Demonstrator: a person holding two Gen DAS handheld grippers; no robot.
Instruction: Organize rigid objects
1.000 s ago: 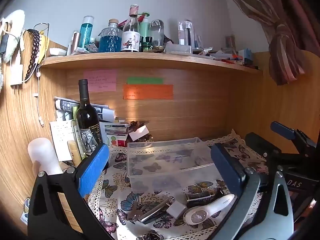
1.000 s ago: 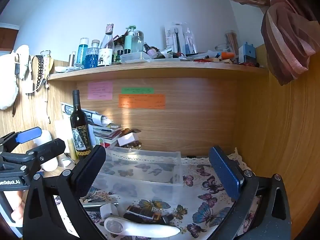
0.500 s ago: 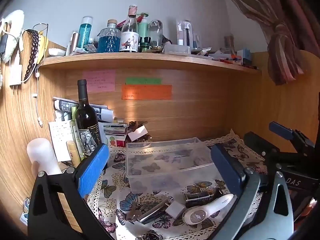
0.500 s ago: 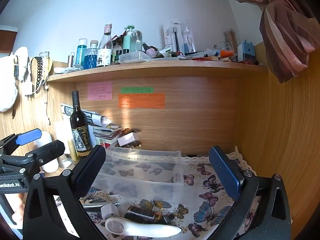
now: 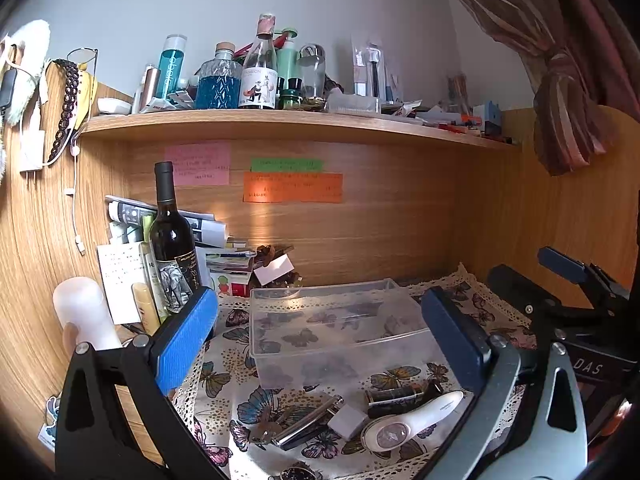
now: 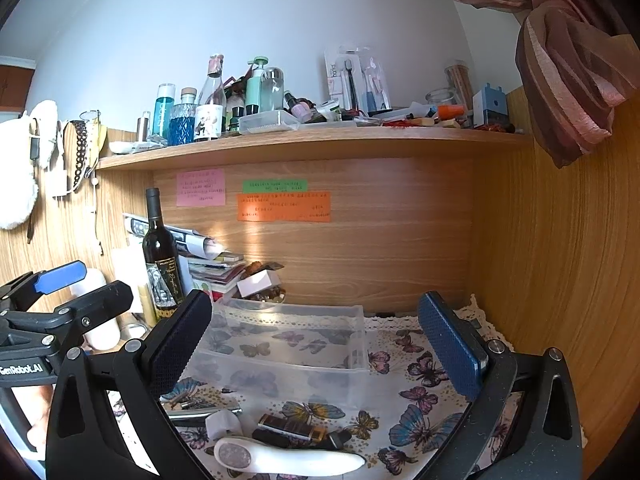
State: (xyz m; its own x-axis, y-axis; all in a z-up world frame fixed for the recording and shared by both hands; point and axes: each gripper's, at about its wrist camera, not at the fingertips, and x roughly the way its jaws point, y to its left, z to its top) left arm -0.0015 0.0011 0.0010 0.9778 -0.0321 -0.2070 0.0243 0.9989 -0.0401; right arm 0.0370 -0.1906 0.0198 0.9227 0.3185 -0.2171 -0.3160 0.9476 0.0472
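A clear plastic bin (image 5: 336,332) (image 6: 288,344) stands empty on the butterfly cloth (image 5: 236,372) (image 6: 416,364). In front of it lie small items: a white handheld device (image 5: 412,420) (image 6: 288,458), a dark tube with gold ends (image 5: 396,394) (image 6: 292,426), a small white block (image 5: 348,422) (image 6: 222,424) and a metal clip with keys (image 5: 300,426) (image 6: 200,408). My left gripper (image 5: 320,336) is open and empty above the items. My right gripper (image 6: 312,344) is open and empty, to the right of the left one.
A dark wine bottle (image 5: 172,248) (image 6: 160,260), a white bottle (image 5: 82,312), papers and books stand at the left against the wooden back wall. A shelf (image 5: 280,120) (image 6: 320,140) above holds several bottles. A wooden side wall (image 6: 560,260) closes the right.
Both grippers have shifted very slightly; the scene is otherwise the same and nothing has been picked up.
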